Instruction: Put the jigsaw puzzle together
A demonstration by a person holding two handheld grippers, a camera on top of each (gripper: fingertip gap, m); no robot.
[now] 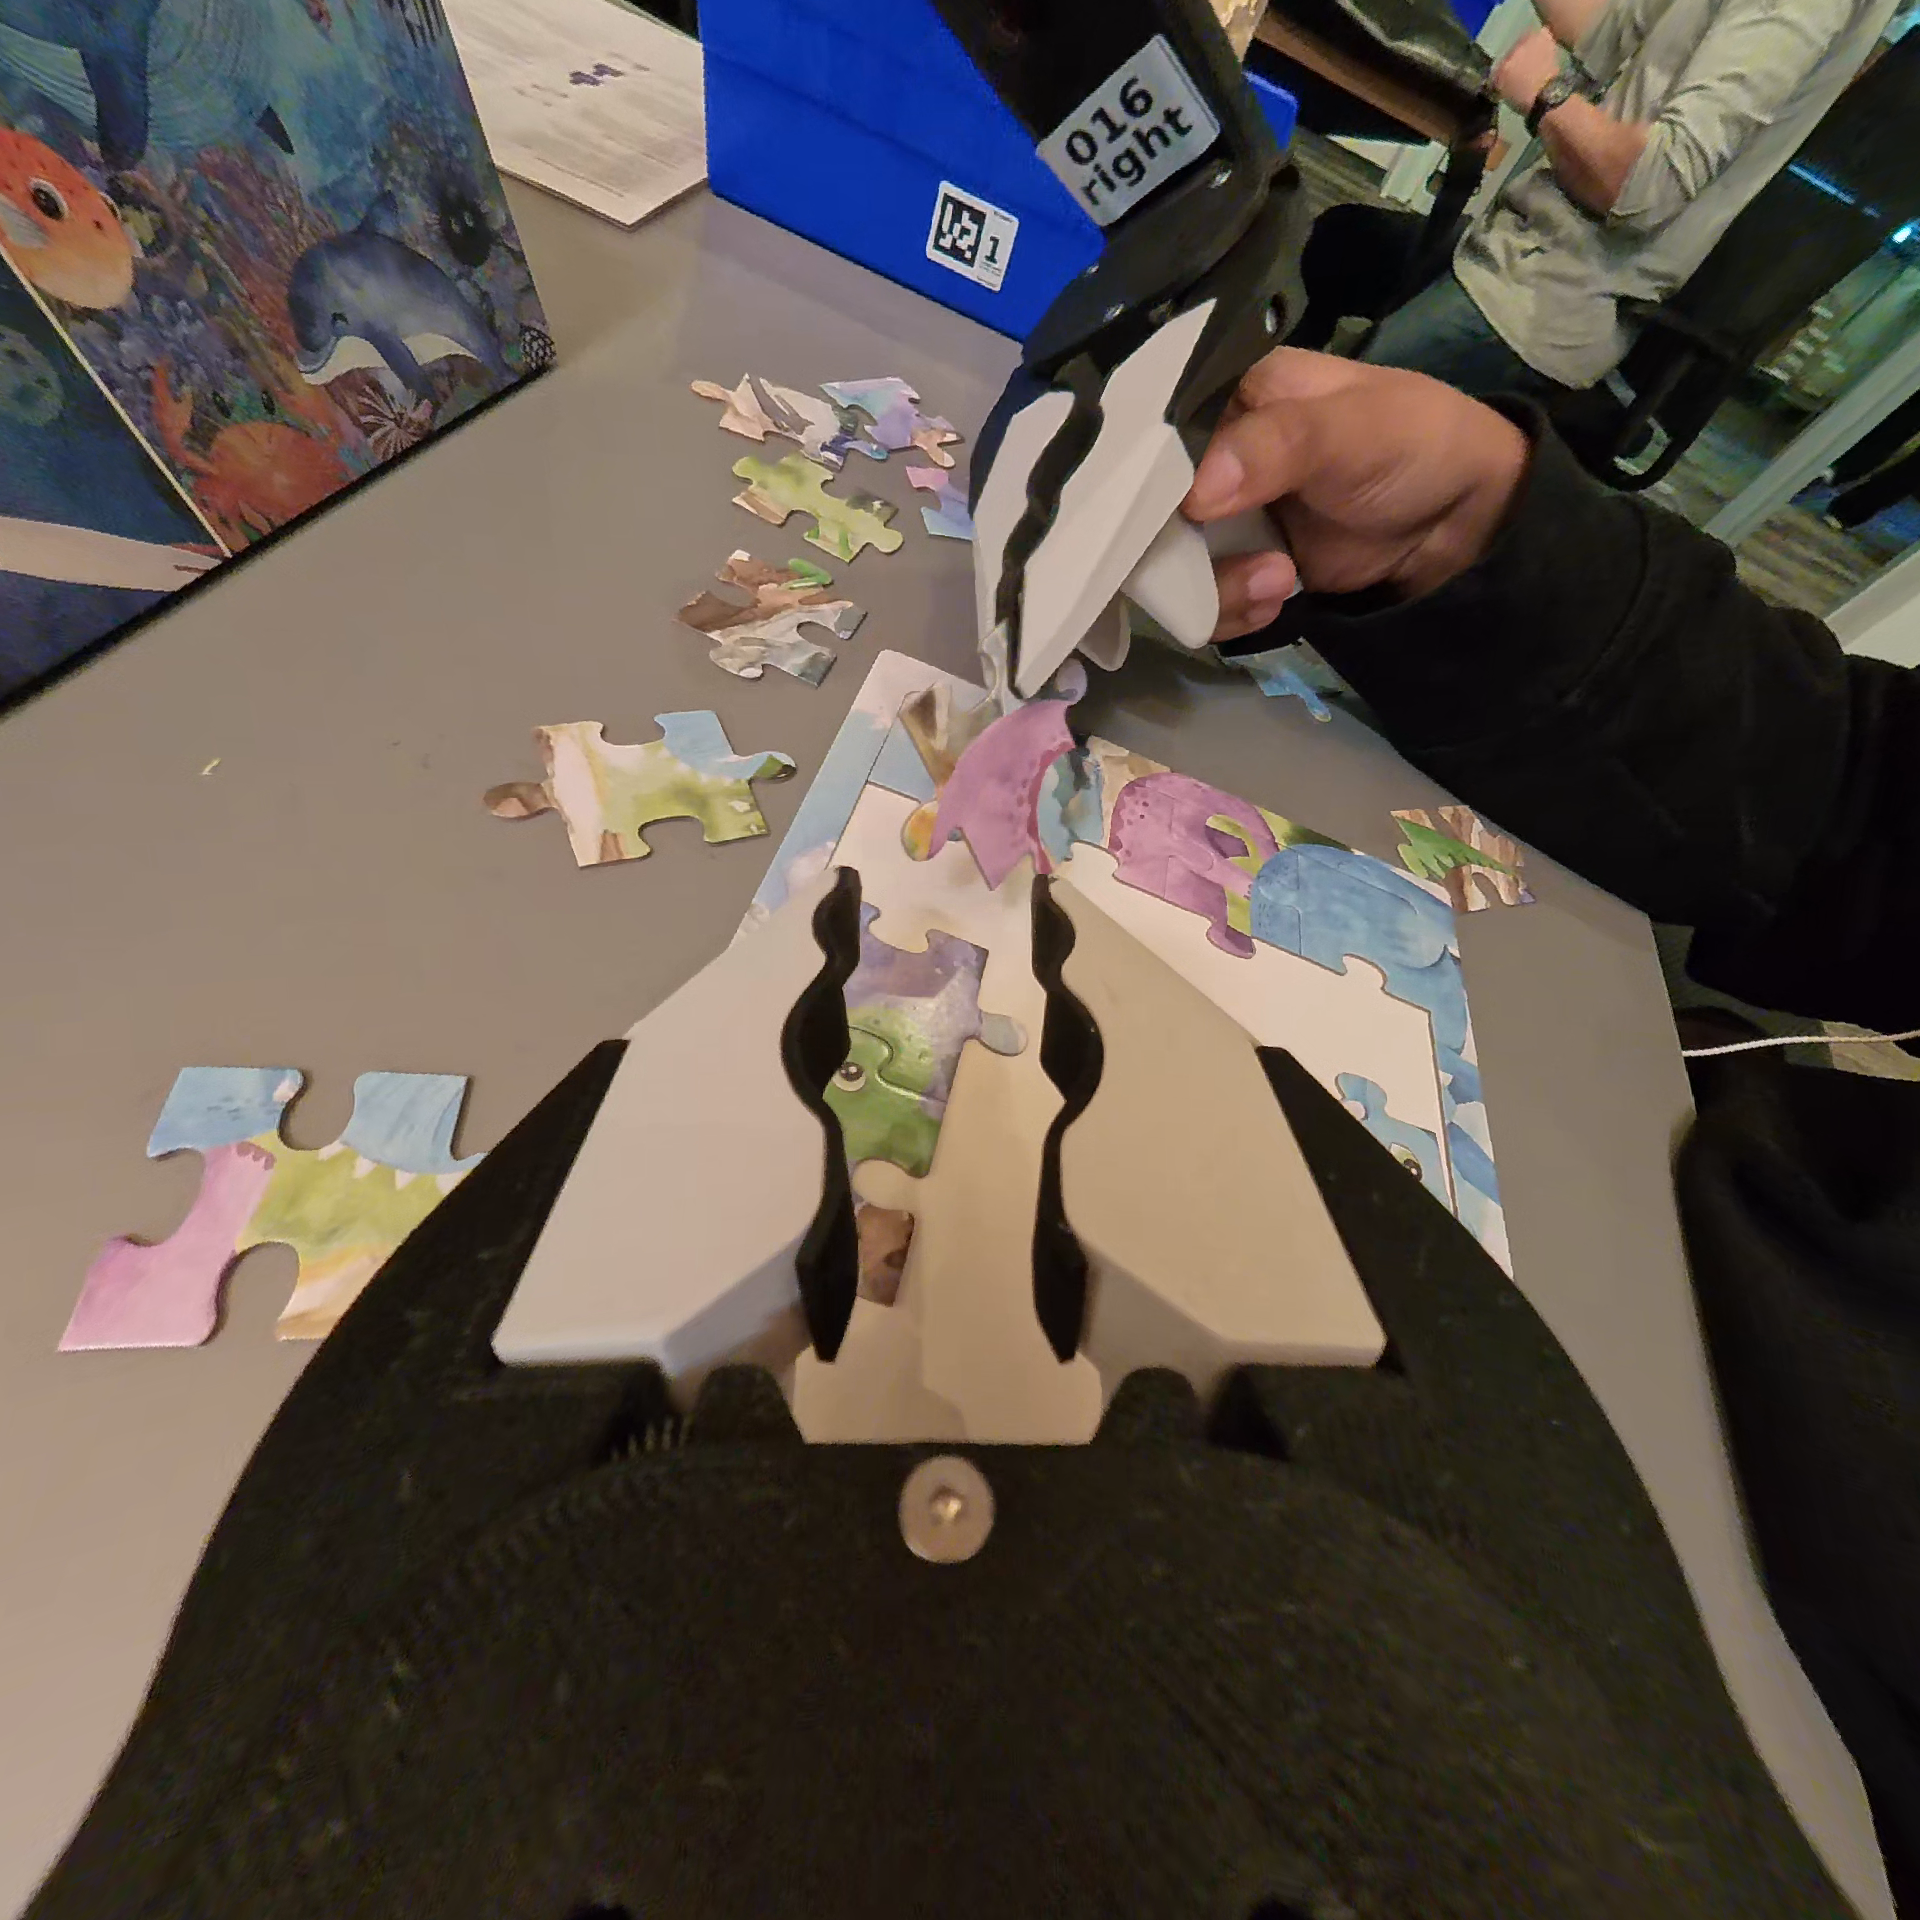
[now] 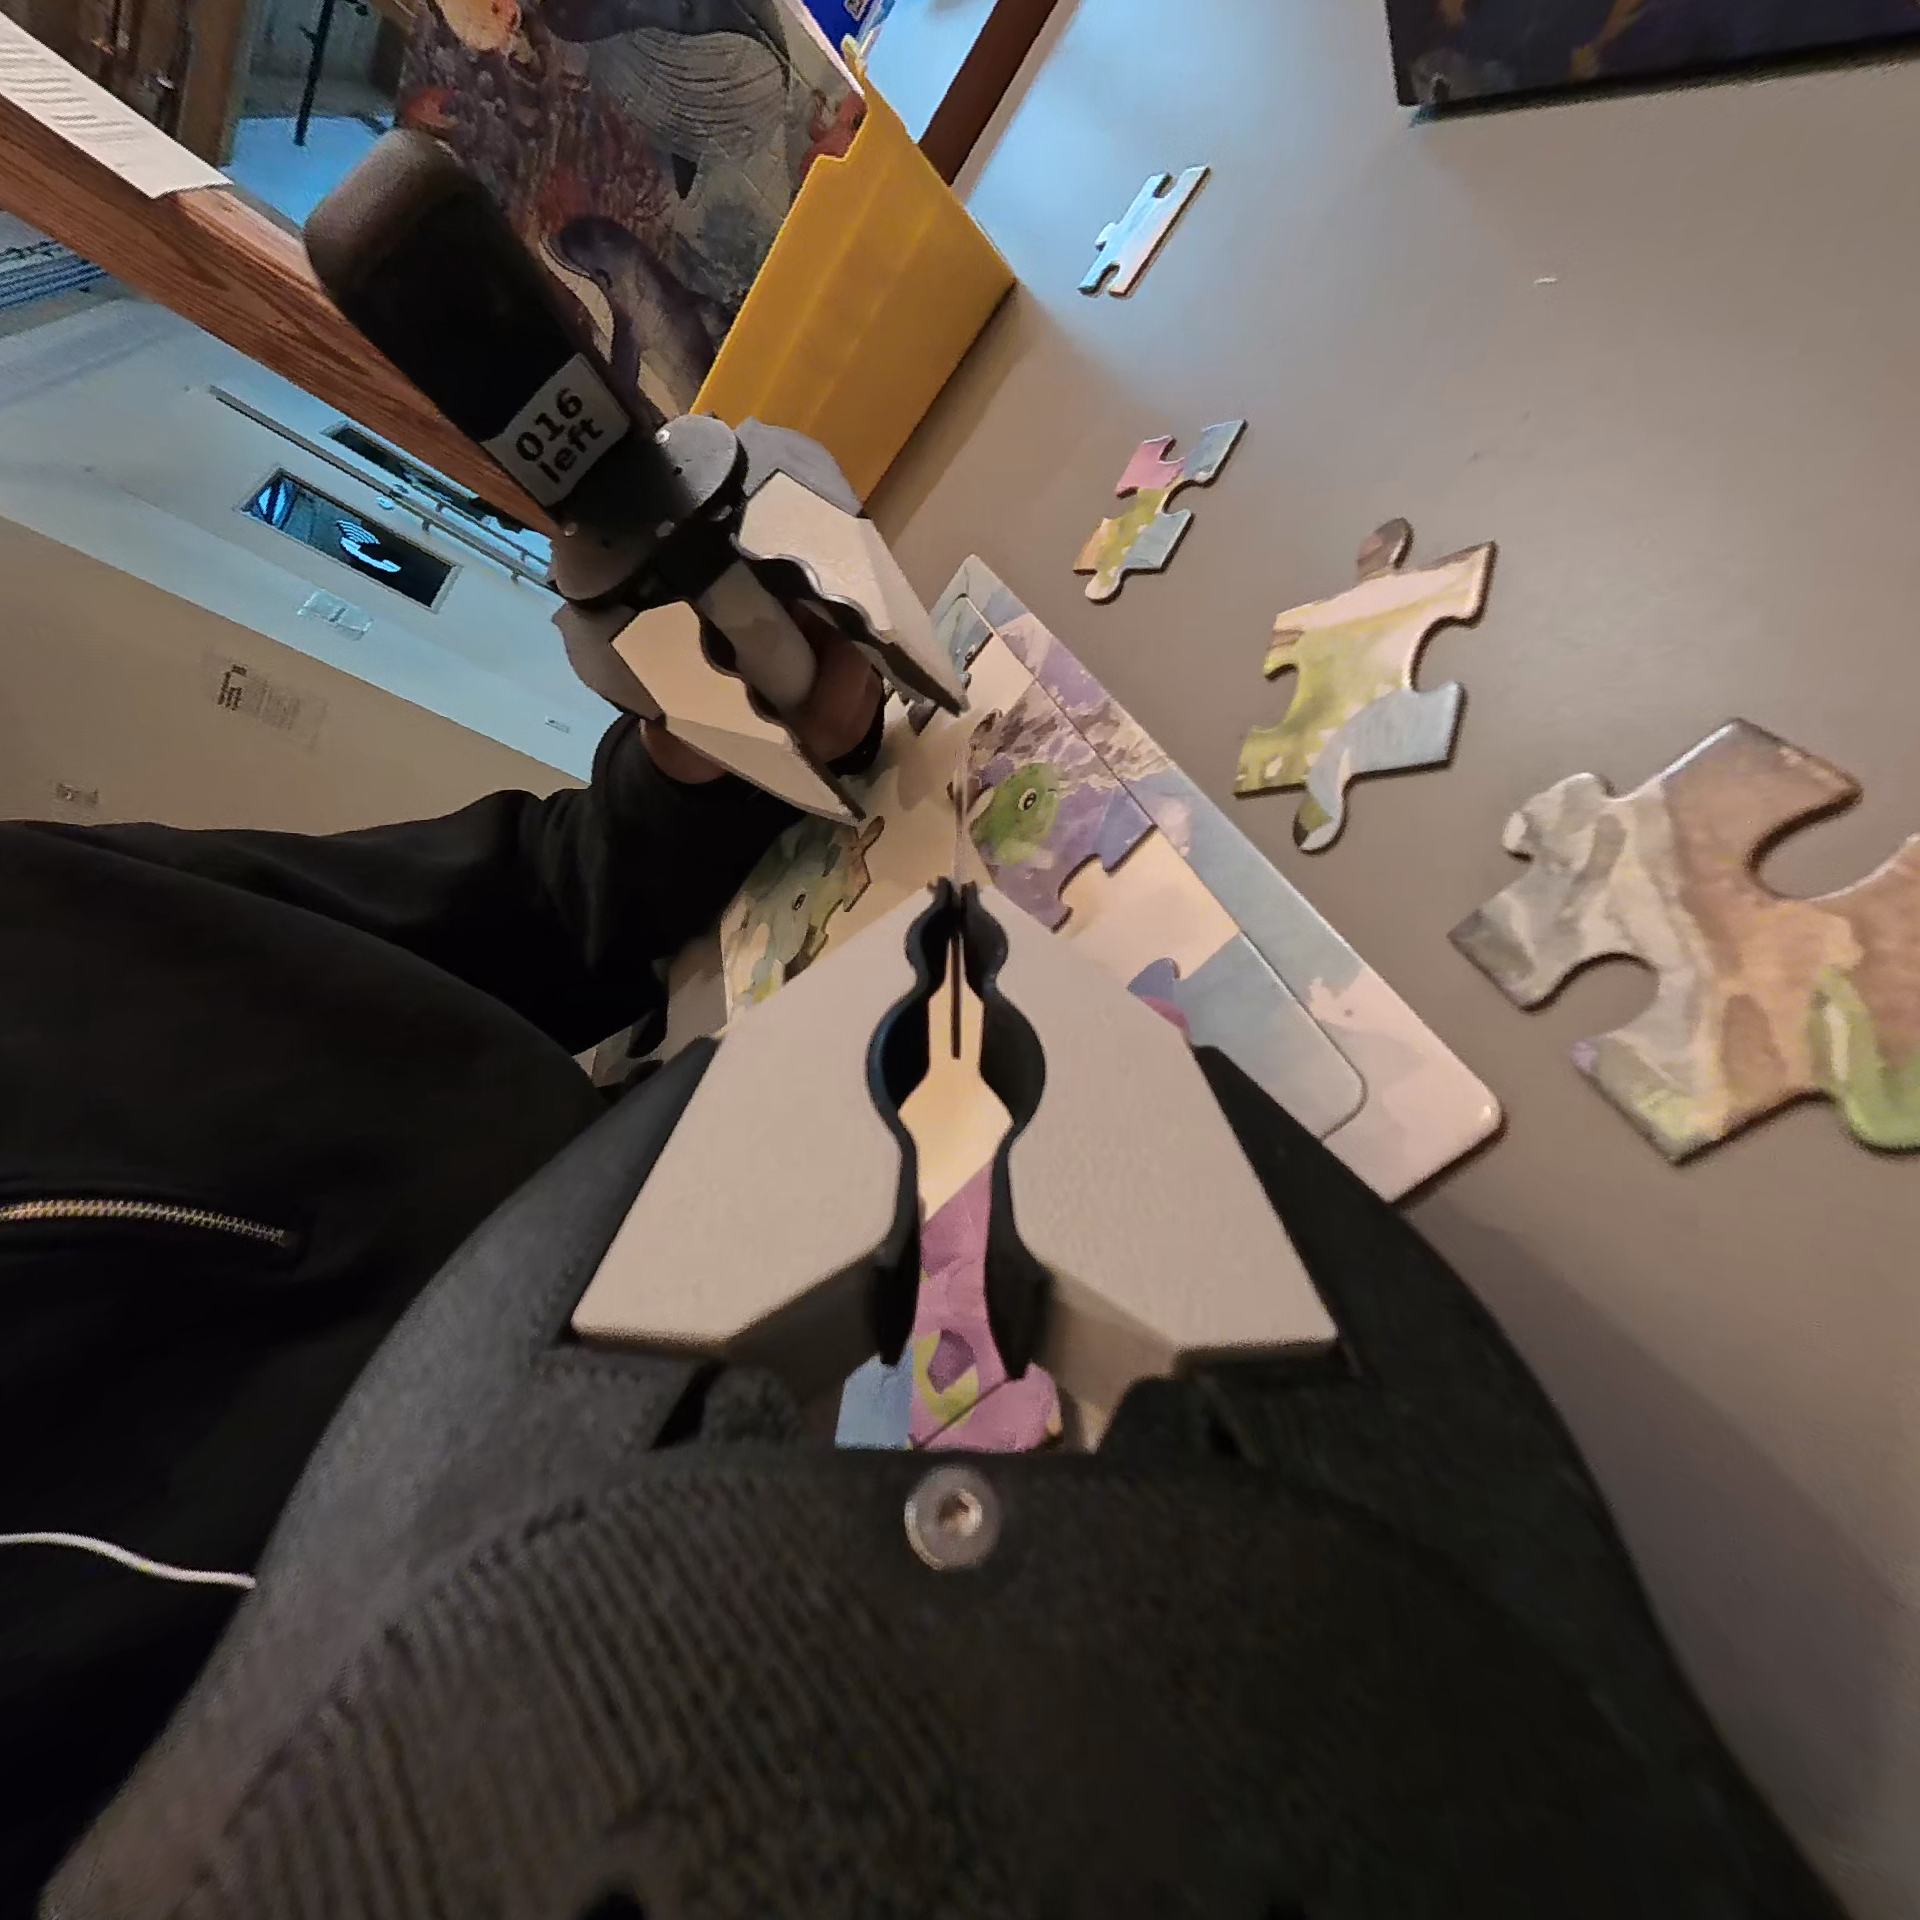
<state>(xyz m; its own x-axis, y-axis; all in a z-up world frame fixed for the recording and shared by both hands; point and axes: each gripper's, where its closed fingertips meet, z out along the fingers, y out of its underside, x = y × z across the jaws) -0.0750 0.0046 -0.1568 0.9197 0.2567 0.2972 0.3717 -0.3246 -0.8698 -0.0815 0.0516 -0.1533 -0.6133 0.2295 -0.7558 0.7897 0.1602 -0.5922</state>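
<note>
A white puzzle tray [image 1: 1340,1029] with a blue border lies on the grey table; it also shows in the right wrist view [image 2: 1403,1101]. A green-creature piece [image 1: 904,1049] [image 2: 1023,800] and purple and blue animal pieces [image 1: 1351,914] sit in it. My right gripper [image 2: 951,894] [image 1: 1023,670] is shut on the edge of a purple piece [image 1: 1003,790] [image 2: 956,1299], held tilted over the tray's far end. My left gripper [image 1: 945,883] [image 2: 906,761] is open and empty, low over the tray beside the green piece.
Several loose pieces lie left of the tray [image 1: 649,784] [image 1: 270,1195] [image 2: 1704,935], one on its right [image 1: 1460,857]. A picture box [image 1: 260,260], a blue bin [image 1: 862,135], a yellow bin [image 2: 862,312] and a paper [image 1: 592,104] stand at the table's back. My hands' fingertips stand some 6 cm from each other.
</note>
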